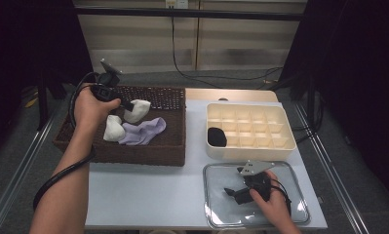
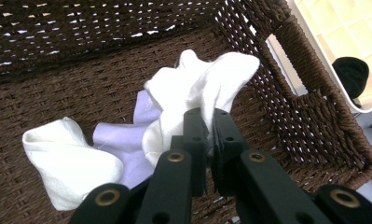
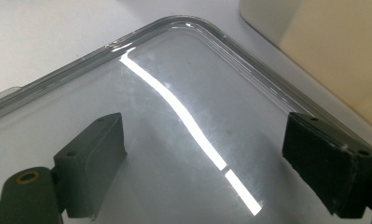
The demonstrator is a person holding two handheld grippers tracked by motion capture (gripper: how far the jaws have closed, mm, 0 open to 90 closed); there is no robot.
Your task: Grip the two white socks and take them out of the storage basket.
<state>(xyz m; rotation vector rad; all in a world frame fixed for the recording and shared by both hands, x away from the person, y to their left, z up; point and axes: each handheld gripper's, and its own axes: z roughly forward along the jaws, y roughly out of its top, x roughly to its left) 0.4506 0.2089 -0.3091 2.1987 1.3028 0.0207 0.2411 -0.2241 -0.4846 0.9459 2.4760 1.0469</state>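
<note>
My left gripper (image 1: 130,105) (image 2: 209,120) is shut on a white sock (image 1: 137,110) (image 2: 200,91) and holds it a little above the floor of the brown wicker basket (image 1: 171,146) (image 2: 309,112). Under and beside it lie a lilac sock (image 1: 144,131) (image 2: 123,140) and another white sock (image 1: 113,129) (image 2: 65,163). My right gripper (image 1: 229,191) (image 3: 211,154) rests open over the clear plastic lid (image 1: 216,214) (image 3: 183,84) at the front right, with nothing between its jaws.
A cream divided organiser box (image 1: 250,127) (image 2: 342,32) stands right of the basket, with a black sock (image 1: 217,137) (image 2: 351,74) in its front left compartment. A dark keyboard (image 1: 158,97) lies behind the basket. The white table (image 1: 148,190) has bare room in front of the basket.
</note>
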